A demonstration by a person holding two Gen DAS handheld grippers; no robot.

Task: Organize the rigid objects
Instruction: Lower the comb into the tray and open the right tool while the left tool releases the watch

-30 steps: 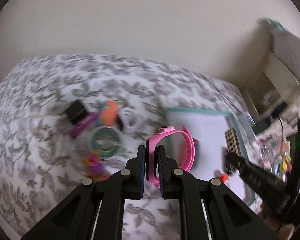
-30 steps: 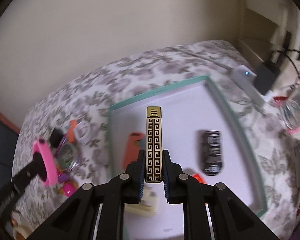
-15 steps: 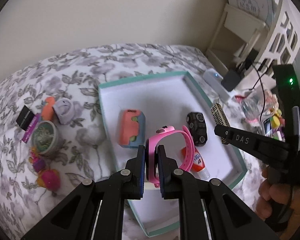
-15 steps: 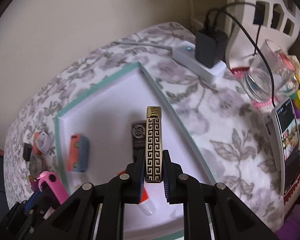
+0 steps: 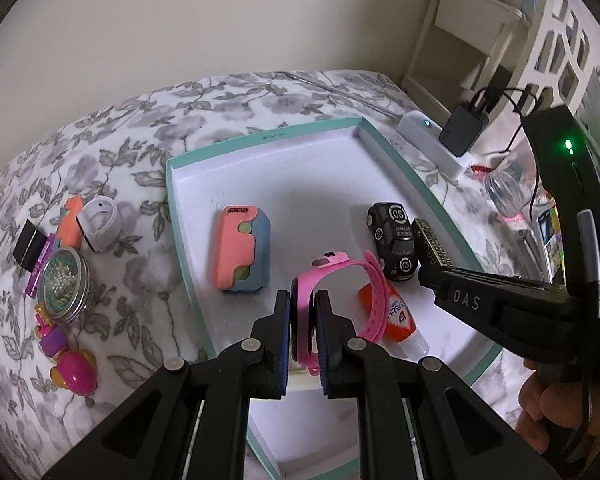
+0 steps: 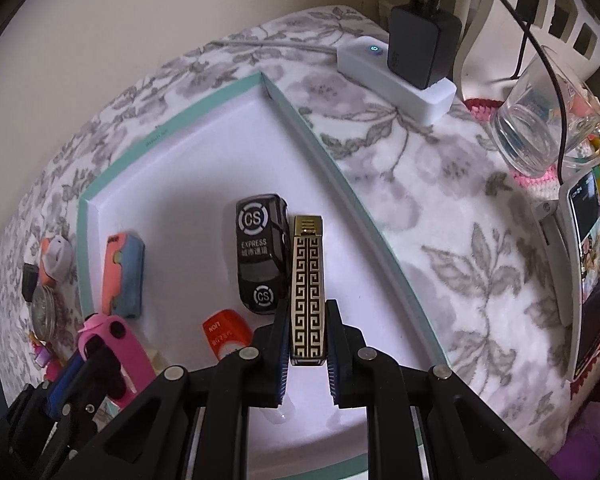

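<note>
Already placed inside the teal-rimmed box lid [image 5: 260, 138], centre of the left wrist view: a coral-and-blue case [image 5: 242, 254], a black toy car [image 5: 392, 246] marked "CS EXPRESS", and a small orange-capped tube [image 5: 396, 320]. In transit: a pink wristband [image 5: 340, 292], clamped at its band between the closed jaws of the left gripper [image 5: 303, 320] at lower centre of that view, over the tray floor; a gold-and-black key-pattern lighter [image 6: 307, 288], clamped narrow between the pads of the right gripper [image 6: 308, 344] at centre of the right wrist view, pointing steeply down just beside the toy car's right side. Whether either item touches the tray floor cannot be told. Still outside, on the floral cloth [image 5: 112, 152] at left of the left wrist view: a round tin [image 5: 62, 284], a white ring-shaped piece [image 5: 100, 222], an orange piece [image 5: 71, 222], a small black block [image 5: 29, 246], a magenta strip [image 5: 40, 268], and pink-and-yellow toys [image 5: 66, 356]. Progress is judged at roughly the halfway mark, two releases being pending and about six items being left to collect.
</note>
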